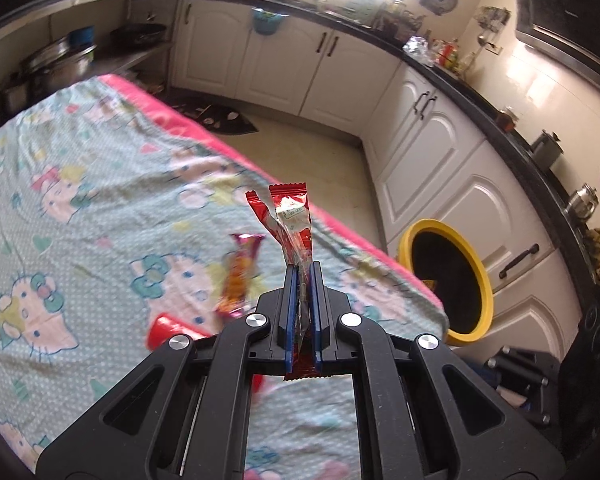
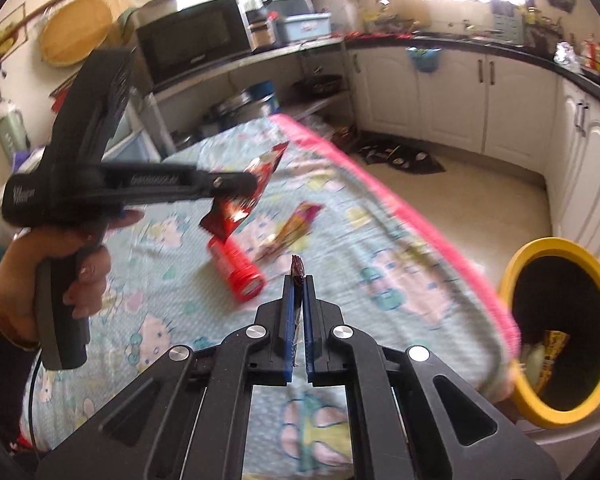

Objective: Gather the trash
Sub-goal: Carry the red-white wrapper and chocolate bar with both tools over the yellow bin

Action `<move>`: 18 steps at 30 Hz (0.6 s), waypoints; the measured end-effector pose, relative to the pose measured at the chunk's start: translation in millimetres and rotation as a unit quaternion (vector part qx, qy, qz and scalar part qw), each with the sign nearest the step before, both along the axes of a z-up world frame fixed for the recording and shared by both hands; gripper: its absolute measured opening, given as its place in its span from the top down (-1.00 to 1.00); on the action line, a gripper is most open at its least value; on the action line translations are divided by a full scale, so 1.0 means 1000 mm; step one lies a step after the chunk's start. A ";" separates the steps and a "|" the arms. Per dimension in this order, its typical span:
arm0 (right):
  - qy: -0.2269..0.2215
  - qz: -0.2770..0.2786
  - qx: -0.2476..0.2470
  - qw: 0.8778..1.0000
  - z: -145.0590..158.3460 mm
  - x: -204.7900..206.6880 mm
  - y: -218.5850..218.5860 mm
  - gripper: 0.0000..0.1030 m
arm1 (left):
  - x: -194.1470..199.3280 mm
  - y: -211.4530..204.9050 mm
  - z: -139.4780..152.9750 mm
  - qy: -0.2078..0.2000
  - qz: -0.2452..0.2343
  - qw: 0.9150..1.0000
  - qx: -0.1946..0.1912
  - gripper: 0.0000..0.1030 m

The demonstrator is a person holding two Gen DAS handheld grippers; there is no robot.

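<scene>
My left gripper (image 1: 304, 266) is shut on a red snack wrapper (image 1: 290, 216) and holds it above the table; both also show in the right wrist view, the left gripper (image 2: 244, 184) with the red wrapper (image 2: 260, 176). My right gripper (image 2: 298, 278) is shut on a small dark wrapper (image 2: 297, 266) that pokes out at its tips. An orange-pink wrapper (image 1: 240, 272) (image 2: 296, 226) and a red can (image 2: 236, 266) (image 1: 168, 330) lie on the table. A yellow-rimmed bin (image 2: 560, 336) (image 1: 448, 280) stands on the floor to the right with wrappers inside.
The table has a Hello Kitty cloth (image 1: 80, 200) with a pink edge (image 2: 380, 192). White cabinets (image 1: 440, 184) under a black counter line the right and the back. A dark mat (image 2: 404, 158) lies on the floor. A microwave (image 2: 196, 40) sits at the back left.
</scene>
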State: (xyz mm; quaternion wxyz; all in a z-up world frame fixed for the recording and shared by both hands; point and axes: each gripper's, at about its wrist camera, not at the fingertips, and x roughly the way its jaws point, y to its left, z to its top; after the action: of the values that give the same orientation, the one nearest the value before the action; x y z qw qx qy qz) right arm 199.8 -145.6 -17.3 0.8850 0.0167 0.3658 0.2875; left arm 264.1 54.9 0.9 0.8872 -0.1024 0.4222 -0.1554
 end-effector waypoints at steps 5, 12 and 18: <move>-0.019 -0.041 0.003 0.999 0.015 0.006 -0.036 0.92 | 0.004 -0.026 0.009 -0.012 -0.023 1.000 0.003 0.94; -0.040 -0.096 0.004 0.995 0.026 0.012 -0.081 0.92 | 0.009 -0.063 0.019 -0.025 -0.054 0.998 0.002 0.94; -0.052 -0.142 0.008 0.989 0.033 0.012 -0.126 0.92 | 0.015 -0.101 0.025 -0.034 -0.084 0.996 -0.002 0.94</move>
State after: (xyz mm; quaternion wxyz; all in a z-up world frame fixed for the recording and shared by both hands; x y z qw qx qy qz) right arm 211.6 -271.2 15.7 0.9344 0.0601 0.3111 0.1626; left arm 279.3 -46.2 25.5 0.8845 -0.0628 0.3989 -0.2336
